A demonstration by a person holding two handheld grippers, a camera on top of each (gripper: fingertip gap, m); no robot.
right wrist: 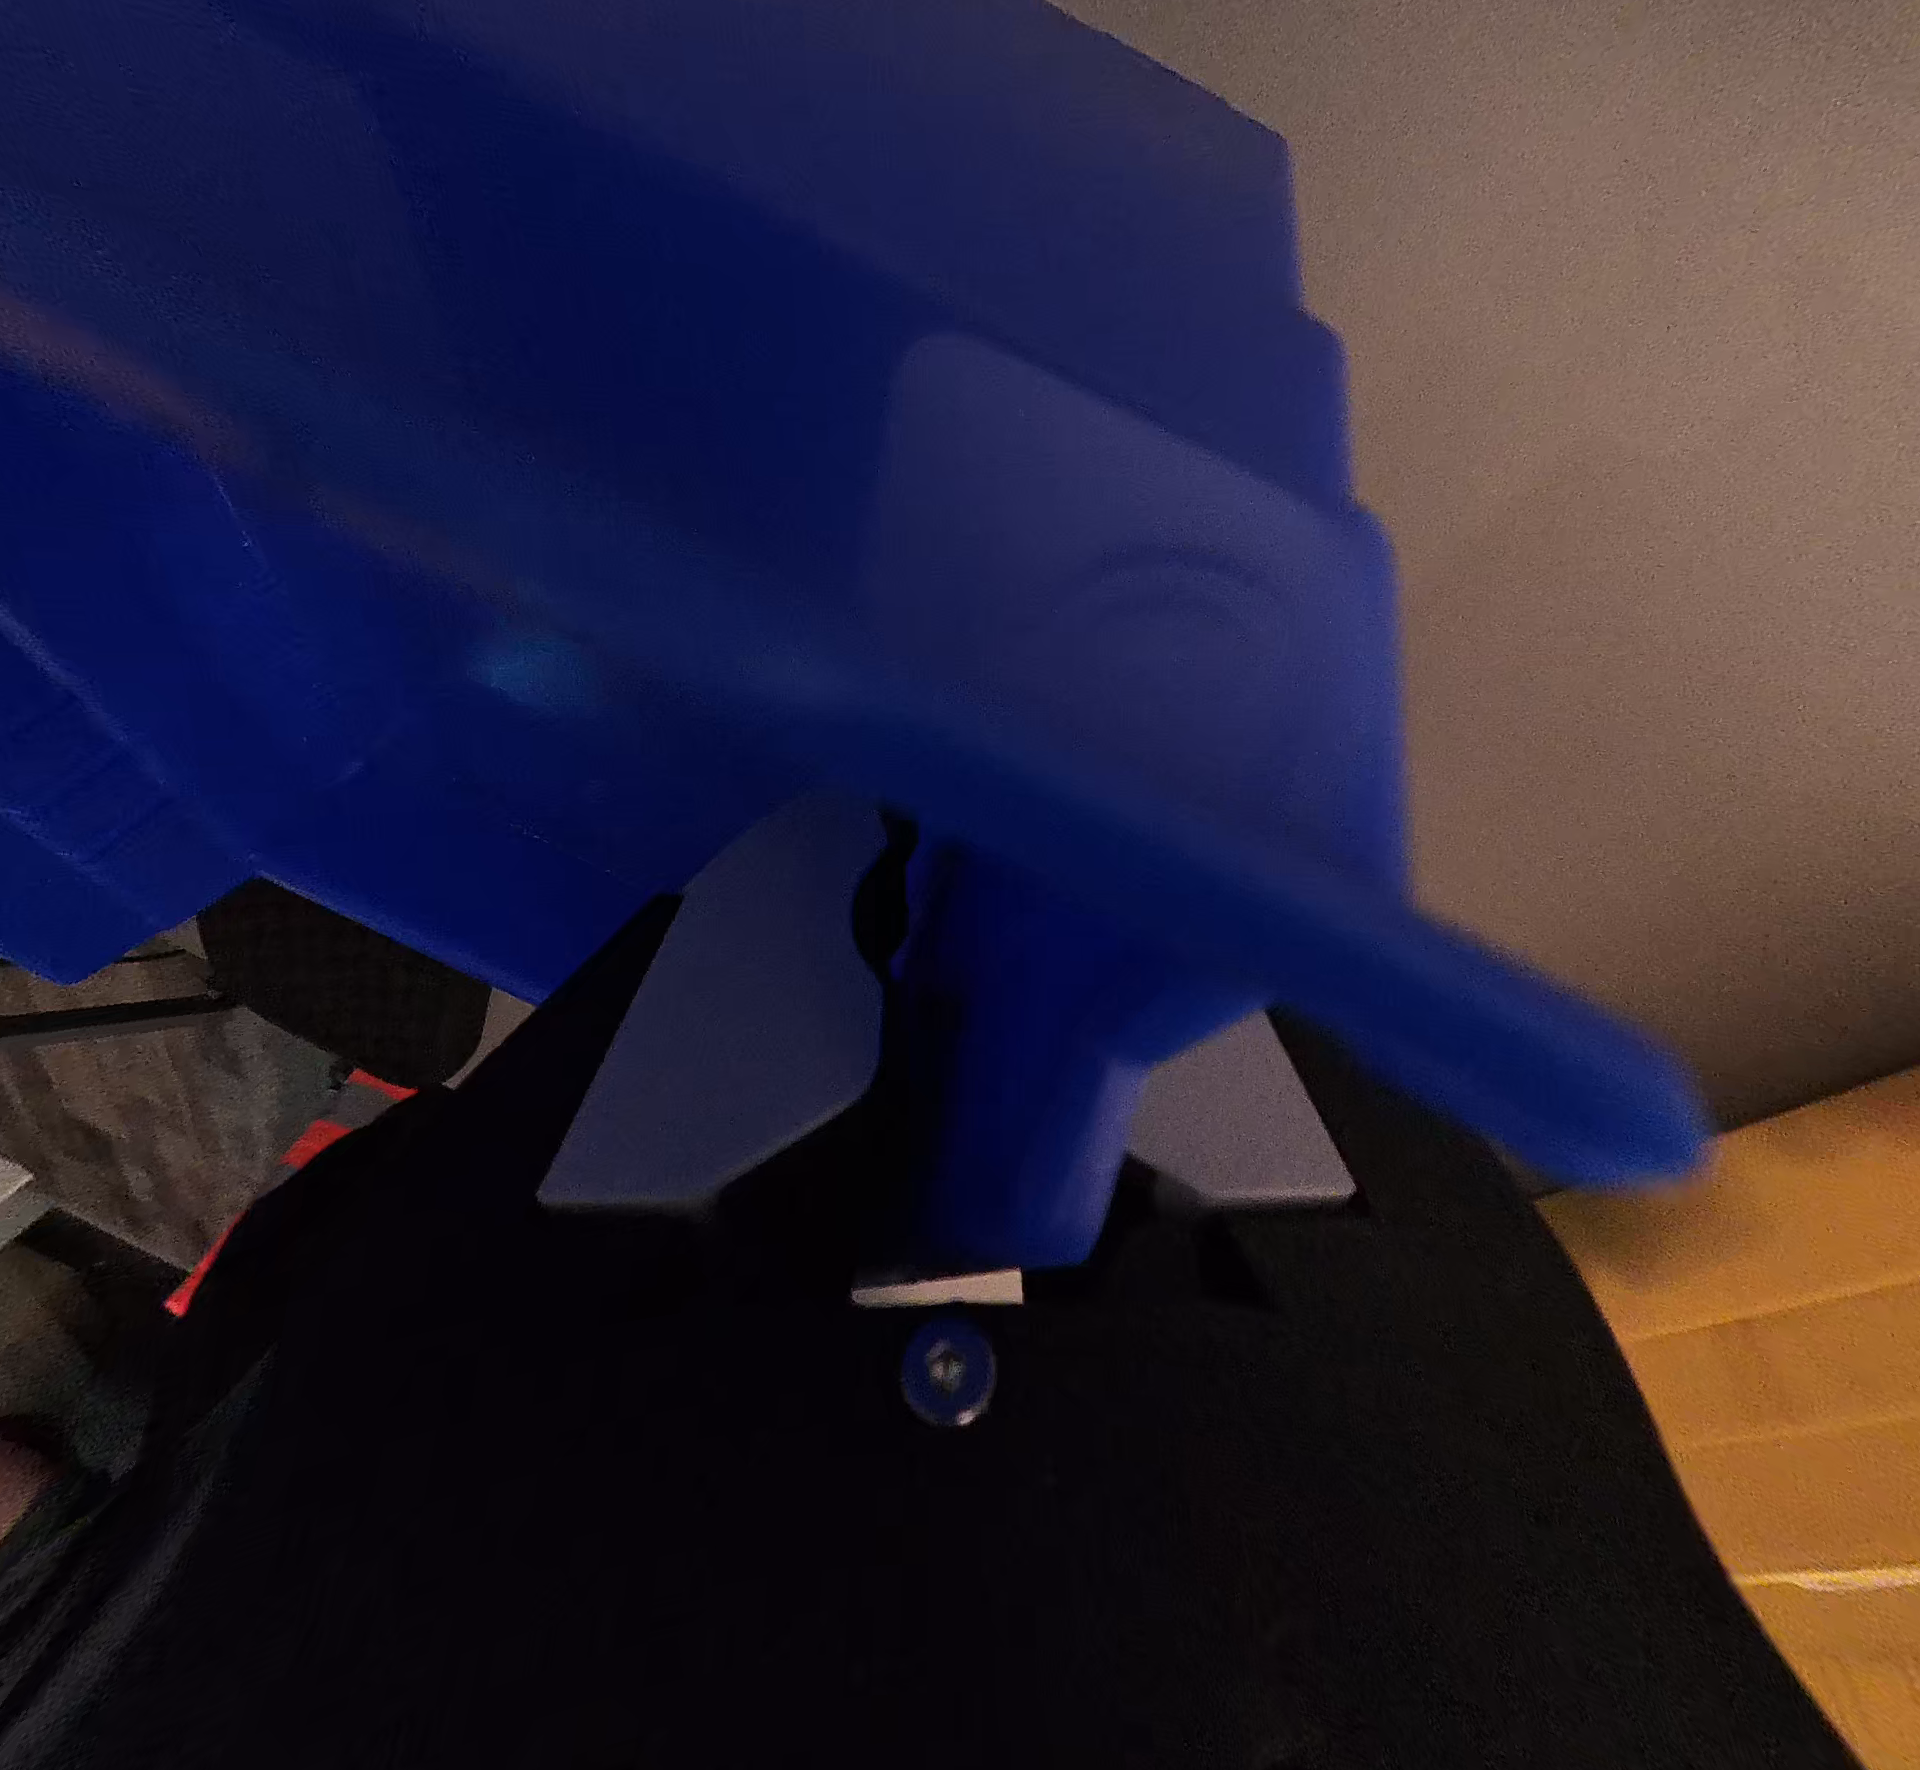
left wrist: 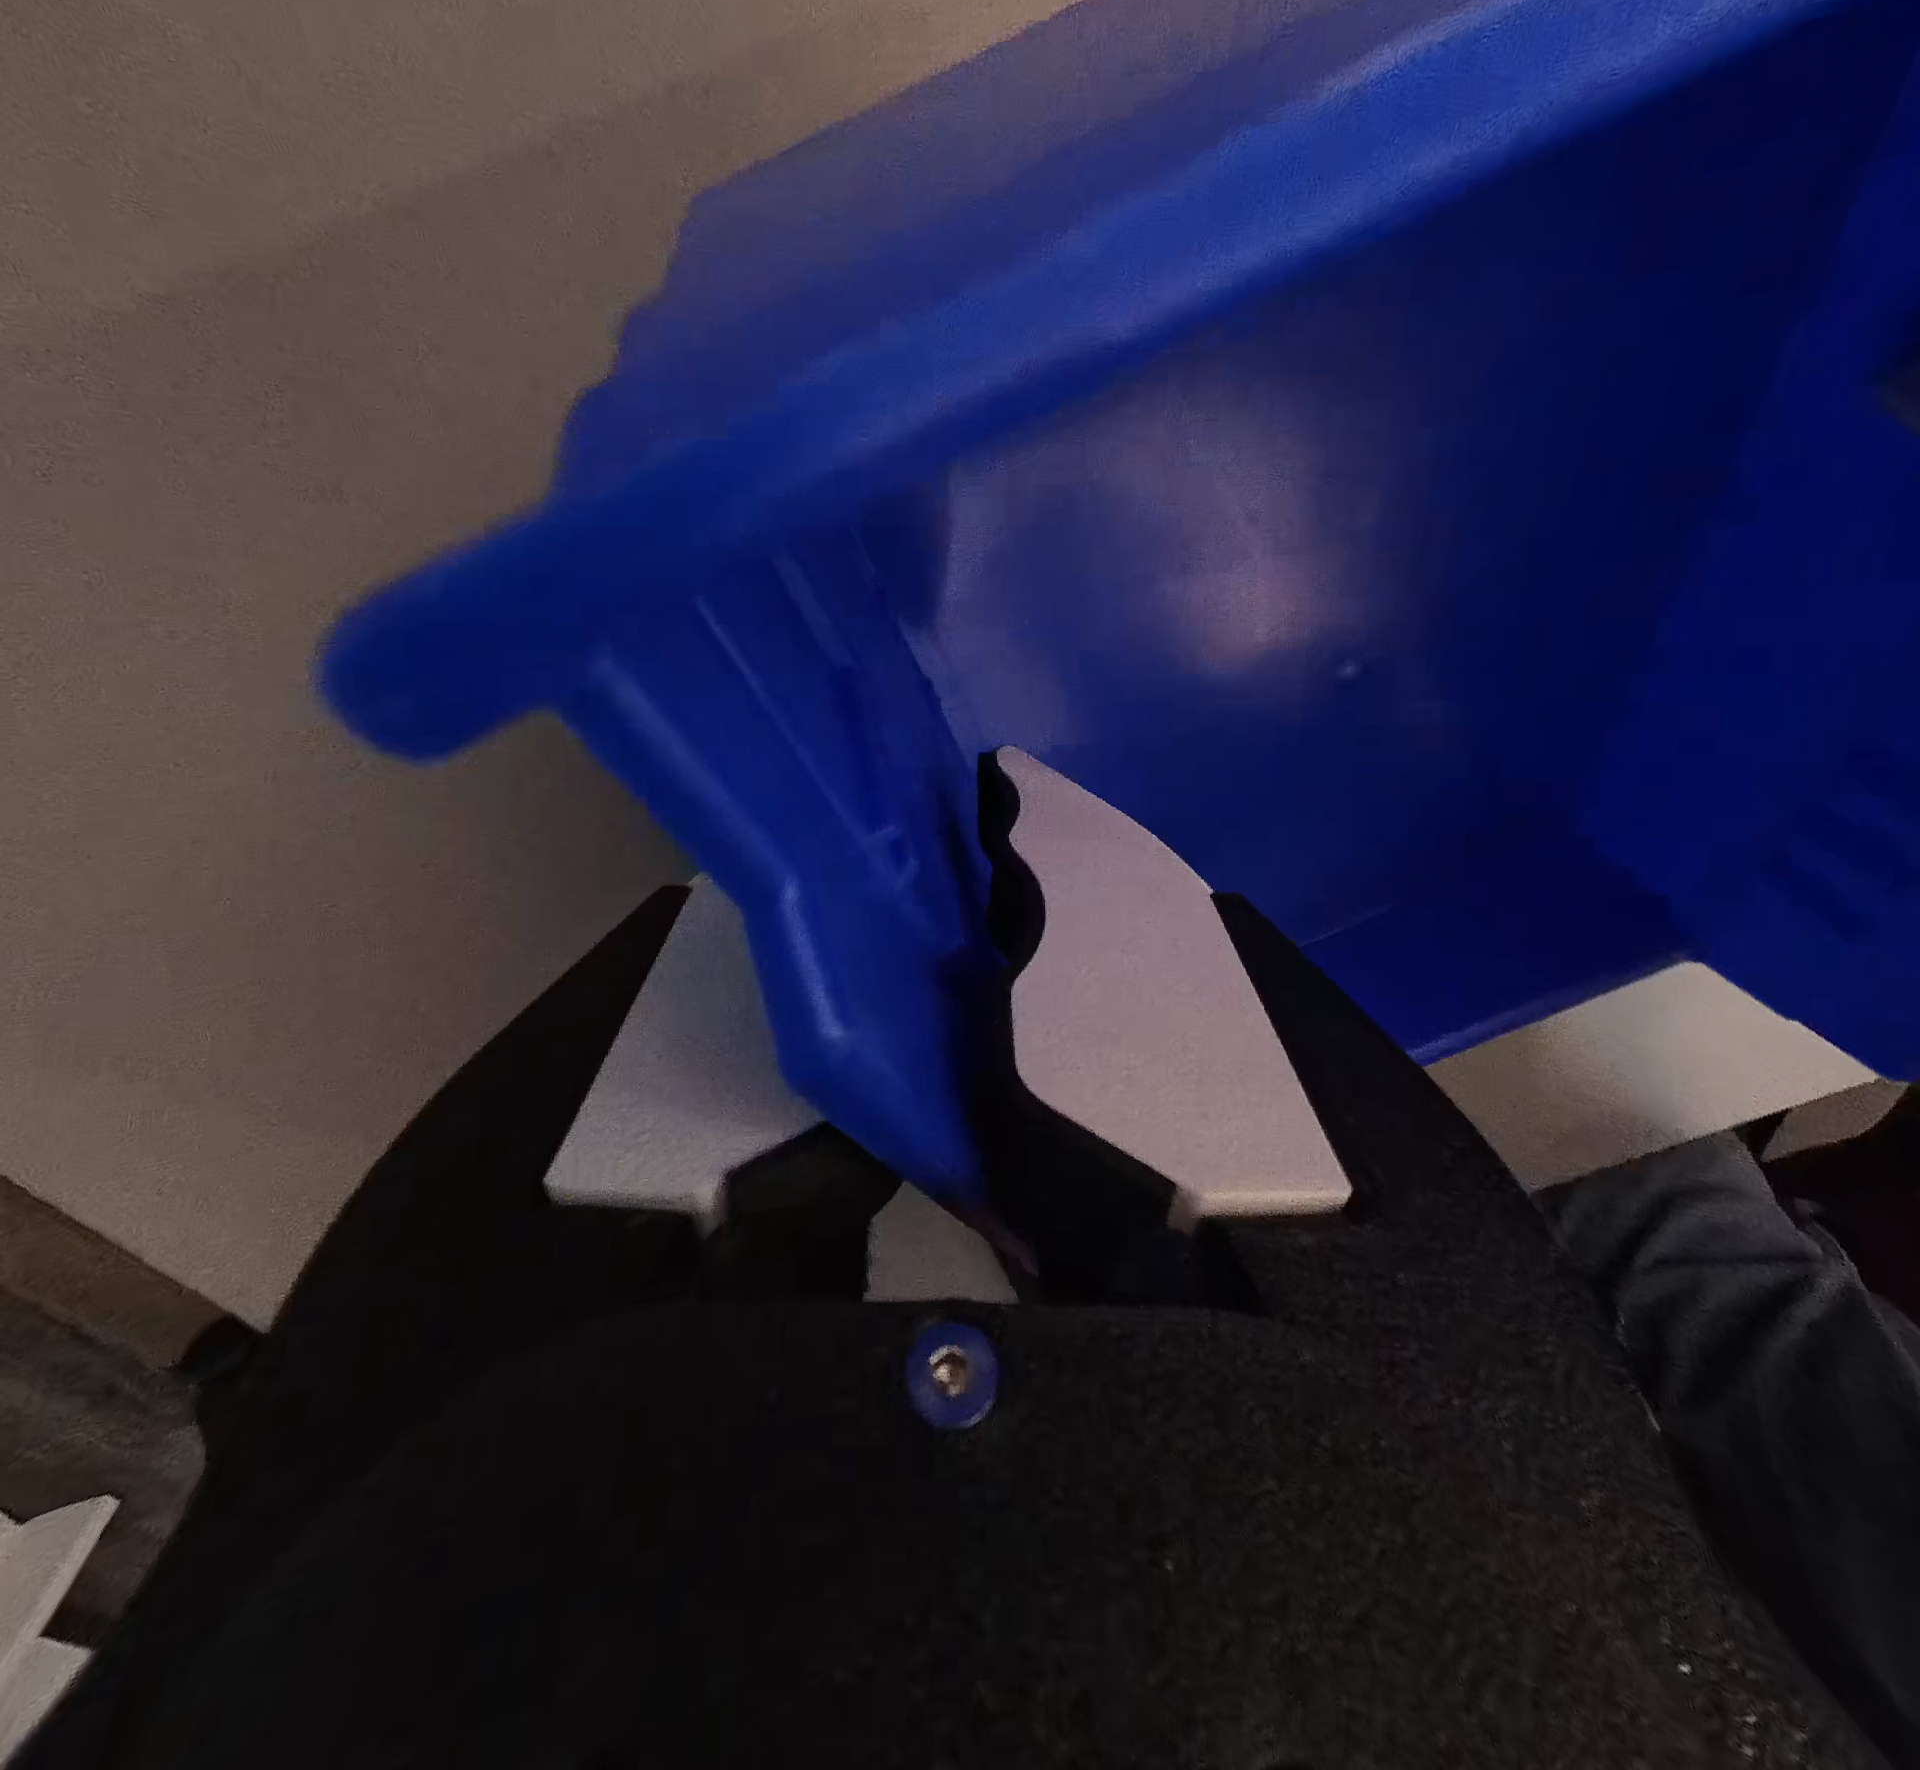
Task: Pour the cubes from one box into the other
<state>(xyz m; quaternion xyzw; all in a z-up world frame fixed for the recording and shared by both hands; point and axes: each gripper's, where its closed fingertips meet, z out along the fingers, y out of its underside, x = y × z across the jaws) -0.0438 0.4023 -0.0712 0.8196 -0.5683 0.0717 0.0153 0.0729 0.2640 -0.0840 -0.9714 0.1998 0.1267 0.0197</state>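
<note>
A blue plastic box (left wrist: 1299, 432) is held up in the air between both grippers and tilted, blurred by motion. My left gripper (left wrist: 961, 847) is shut on its left side wall, one finger (left wrist: 1132, 972) inside the box and the other outside. My right gripper (right wrist: 914, 889) is shut on the right side wall of the same blue box (right wrist: 623, 370), one finger (right wrist: 748, 1003) inside. The inside of the box that shows holds no cubes. The second box and the cubes are out of view.
A plain beige wall (left wrist: 312, 266) stands behind the box. A brown cardboard box (right wrist: 1766, 1357) sits low at the right. Grey floor and something red (right wrist: 312, 1149) show at the lower left of the right wrist view. A dark sleeve (left wrist: 1714, 1305) shows at right.
</note>
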